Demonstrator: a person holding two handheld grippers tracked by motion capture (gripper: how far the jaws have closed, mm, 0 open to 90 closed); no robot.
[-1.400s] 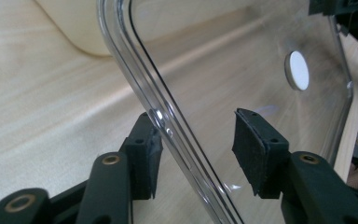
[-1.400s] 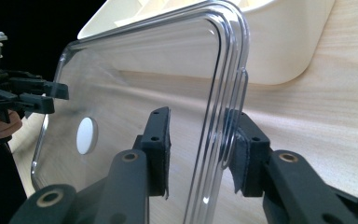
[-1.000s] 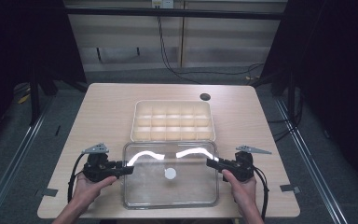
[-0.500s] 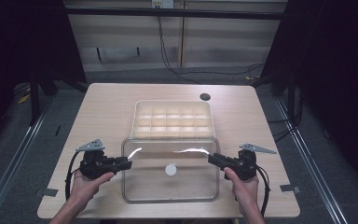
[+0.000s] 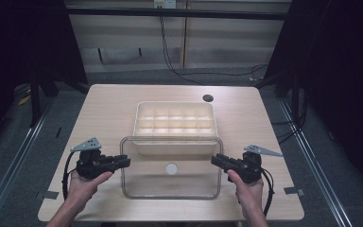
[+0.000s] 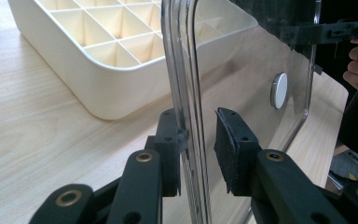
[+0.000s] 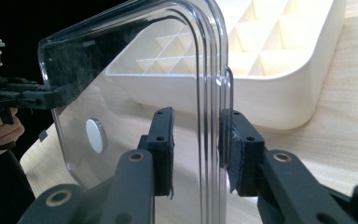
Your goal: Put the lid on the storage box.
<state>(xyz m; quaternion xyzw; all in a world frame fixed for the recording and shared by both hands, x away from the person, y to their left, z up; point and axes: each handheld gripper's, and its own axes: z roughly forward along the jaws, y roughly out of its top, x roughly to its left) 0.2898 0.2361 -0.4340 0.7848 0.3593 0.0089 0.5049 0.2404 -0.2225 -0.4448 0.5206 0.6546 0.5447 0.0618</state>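
At the near edge of the wooden table (image 5: 108, 106) two hands are seen coming in, the left hand (image 5: 86, 183) at about 7 o'clock and the right hand (image 5: 244, 185) at about 5 o'clock, each wrapped round a black tool. The left gripper (image 5: 123, 161) is set against the 9 o'clock edge of the clear lid (image 5: 170, 187); in the left gripper view (image 6: 196, 144) its jaws are parted wider than the rim, one pad touching the plastic, the other standing just off it. The right gripper (image 5: 216, 160) is placed at the lid's 3 o'clock edge; in the right gripper view (image 7: 196, 147) the rim (image 7: 212, 116) is straddled, one pad against it, a gap left at the other, so no firm clamp can be confirmed. The lid is carried flat between them, a small white disc (image 5: 171, 168) at its middle, its far edge overlapping the near wall of the cream divided box (image 5: 175, 118). Beyond it, toward 12 o'clock, the box's grid of compartments is seen resting on the table, and a dark round hole (image 5: 208, 98) is noted at 1 o'clock.
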